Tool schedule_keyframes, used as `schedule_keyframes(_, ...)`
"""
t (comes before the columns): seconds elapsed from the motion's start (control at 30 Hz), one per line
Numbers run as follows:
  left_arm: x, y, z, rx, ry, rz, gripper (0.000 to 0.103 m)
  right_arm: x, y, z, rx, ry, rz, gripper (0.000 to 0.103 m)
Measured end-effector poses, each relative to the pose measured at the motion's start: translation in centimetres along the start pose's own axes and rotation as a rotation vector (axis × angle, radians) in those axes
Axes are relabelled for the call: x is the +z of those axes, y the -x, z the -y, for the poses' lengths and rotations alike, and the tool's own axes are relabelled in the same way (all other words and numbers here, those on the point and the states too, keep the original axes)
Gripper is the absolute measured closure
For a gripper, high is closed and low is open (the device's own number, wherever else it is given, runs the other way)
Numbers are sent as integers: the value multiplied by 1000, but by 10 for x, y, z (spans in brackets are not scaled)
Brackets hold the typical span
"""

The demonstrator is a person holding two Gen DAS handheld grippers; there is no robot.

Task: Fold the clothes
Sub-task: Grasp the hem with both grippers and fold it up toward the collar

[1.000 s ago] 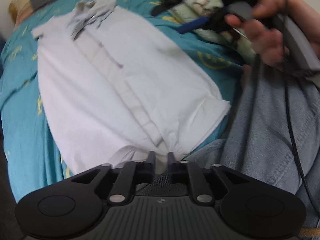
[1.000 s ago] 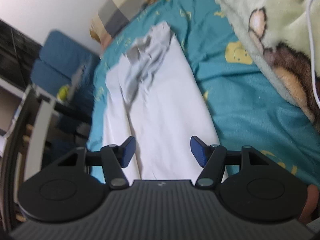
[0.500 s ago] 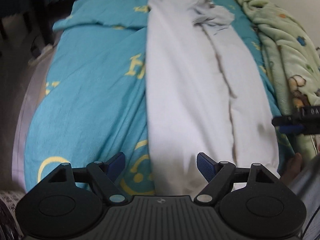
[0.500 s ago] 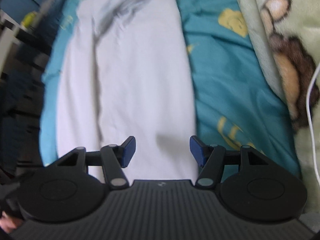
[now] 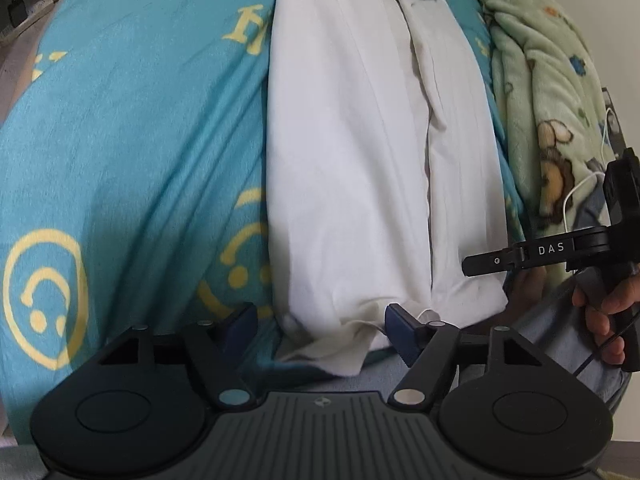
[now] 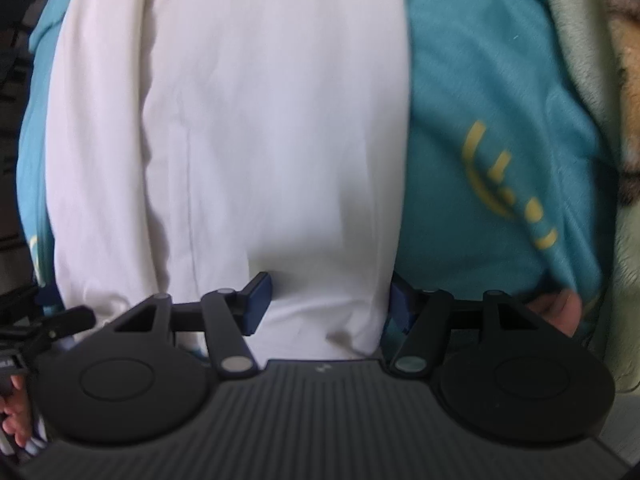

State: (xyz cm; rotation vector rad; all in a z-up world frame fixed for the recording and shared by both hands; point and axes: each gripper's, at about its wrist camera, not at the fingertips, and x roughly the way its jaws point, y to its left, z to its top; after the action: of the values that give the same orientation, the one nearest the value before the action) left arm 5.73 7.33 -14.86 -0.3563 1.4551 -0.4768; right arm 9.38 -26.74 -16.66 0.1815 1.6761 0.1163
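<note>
- Left wrist view: our left gripper [image 5: 320, 326] gapes at the white shirt [image 5: 360, 160]'s hem, frame bottom.
- Our right gripper [image 6: 326, 300] is spread across the hem too.
- The shirt runs up mid-frame over the teal sheet [image 5: 132, 128].

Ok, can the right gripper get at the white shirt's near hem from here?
Probably yes: the right gripper is open, with the white shirt's near hem lying between its fingers, nothing covering it.

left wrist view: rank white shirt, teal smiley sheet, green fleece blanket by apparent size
1. teal smiley sheet, the largest area in frame
2. white shirt
3. green fleece blanket, smallest; it is cut off at the right edge, so its true extent is unsure
</note>
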Motion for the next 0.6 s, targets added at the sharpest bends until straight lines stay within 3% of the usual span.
schedule_keyframes(0.17,-8,-9,14,21,-48,-44,45,-13,-4,-10,-9,89,-26,43)
schedule_keyframes(0.3,-11,-11,19,39,-67,-41,67,-23,0,-17,-15,163,2,54)
schedule_keyframes(0.43,-13,-14,24,46,-83,-40,79,-32,5,-23,-30,230,27,78)
schedule_keyframes(0.5,-14,-15,27,46,-94,-37,88,-34,8,-23,-27,241,38,84)
schedule_keyframes(0.6,-15,-11,29,45,-105,-19,92,-38,17,-23,-13,251,67,89)
